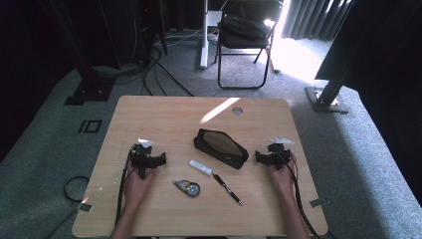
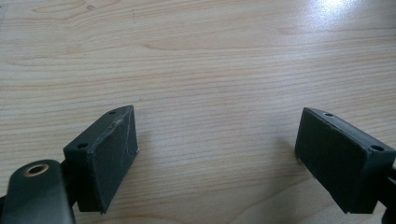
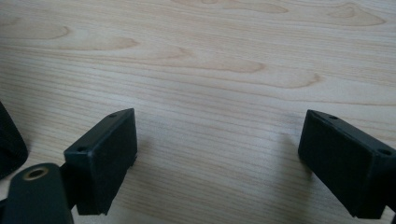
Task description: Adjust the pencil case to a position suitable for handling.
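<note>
Two hands rest low on one wooden table, each holding one gripper. Left gripper and right gripper both stand with jaws wide apart, bare wood between them, gripping nothing. Between the two grippers lie four things: one tape dispenser, one pen, one white eraser, then one black pencil case. Beyond stands one folding chair.

pencil case | black, unzipped | flat, tilted | table centre

Pale wood-grain table with slight sheen; matt black fabric pouch.
</note>
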Demonstrator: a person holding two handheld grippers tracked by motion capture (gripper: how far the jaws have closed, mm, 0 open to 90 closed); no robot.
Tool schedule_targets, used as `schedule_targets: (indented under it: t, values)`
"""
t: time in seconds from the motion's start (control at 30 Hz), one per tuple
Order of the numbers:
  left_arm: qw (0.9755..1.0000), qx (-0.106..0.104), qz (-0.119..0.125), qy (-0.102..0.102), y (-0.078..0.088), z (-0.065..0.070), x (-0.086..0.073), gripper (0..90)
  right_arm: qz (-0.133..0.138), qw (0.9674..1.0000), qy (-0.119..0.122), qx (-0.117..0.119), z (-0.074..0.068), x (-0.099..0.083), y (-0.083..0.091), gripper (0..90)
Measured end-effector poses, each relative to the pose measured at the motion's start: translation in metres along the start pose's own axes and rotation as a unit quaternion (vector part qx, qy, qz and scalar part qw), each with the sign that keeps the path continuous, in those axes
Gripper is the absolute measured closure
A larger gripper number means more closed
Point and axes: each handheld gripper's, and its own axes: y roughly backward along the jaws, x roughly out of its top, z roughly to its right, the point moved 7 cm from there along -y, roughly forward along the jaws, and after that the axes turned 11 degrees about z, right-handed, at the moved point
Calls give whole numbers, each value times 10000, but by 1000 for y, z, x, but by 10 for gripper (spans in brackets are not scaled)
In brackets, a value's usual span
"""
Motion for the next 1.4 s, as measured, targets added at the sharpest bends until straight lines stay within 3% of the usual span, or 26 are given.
schedule_targets:
  t: [0.37,0.5,0.57,0.93,1.4]
  values:
    - [10000,7,-7,5,1,2,0,134,-3,9999,87,122,-1,-1,2,122]
    - [10000,6,-8,8,1,2,0,134,-54,9999,60,110,0,0,6,240]
    - [10000,8,-8,7,1,2,0,134,-41,9997,-22,237,-3,1,9,276]
    - [10000,7,-13,2,1,3,0,134,511,9973,134,507,-18,23,32,375]
    - [10000,8,-12,3,1,3,-1,134,1075,9889,343,969,-51,53,59,452]
